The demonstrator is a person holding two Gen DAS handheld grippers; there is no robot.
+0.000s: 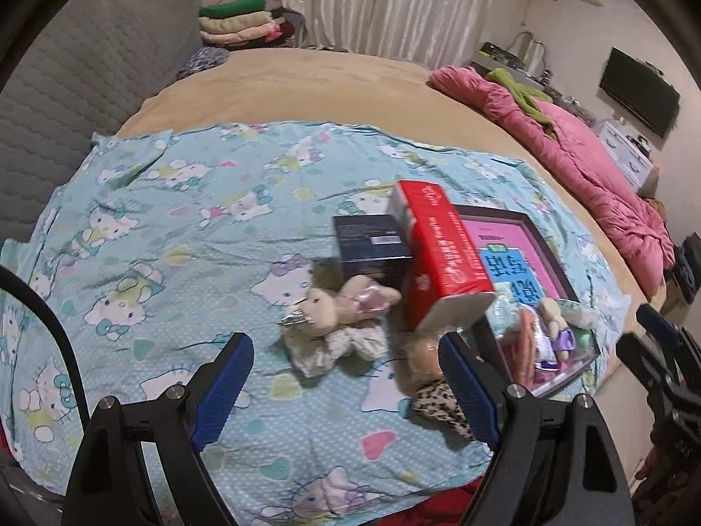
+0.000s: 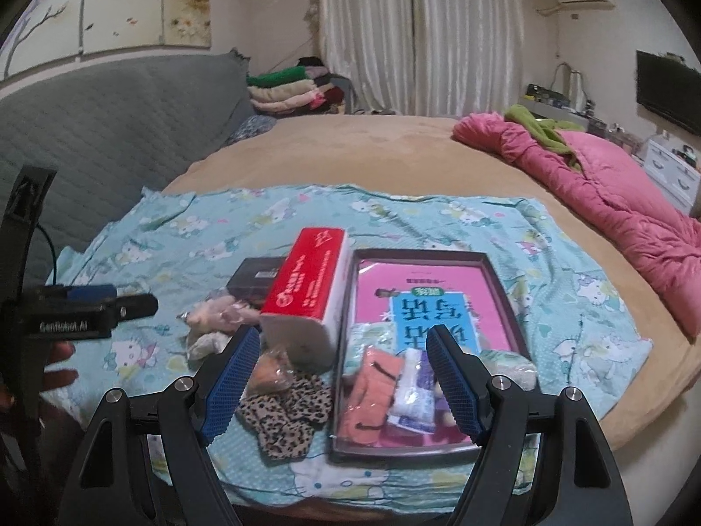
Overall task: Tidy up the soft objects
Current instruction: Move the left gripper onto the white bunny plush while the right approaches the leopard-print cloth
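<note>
A beige plush bunny lies on a pale scrunchie on the Hello Kitty sheet, ahead of my open, empty left gripper. A leopard-print soft item lies by its right finger. In the right wrist view the leopard item is near my open, empty right gripper. A dark tray holds a pink book, an orange soft piece and wrapped soft items. The bunny shows at left.
A red and white box lies tilted against a dark box left of the tray. A pink quilt lies on the bed at right. A grey headboard stands at left. Folded blankets are stacked at the back.
</note>
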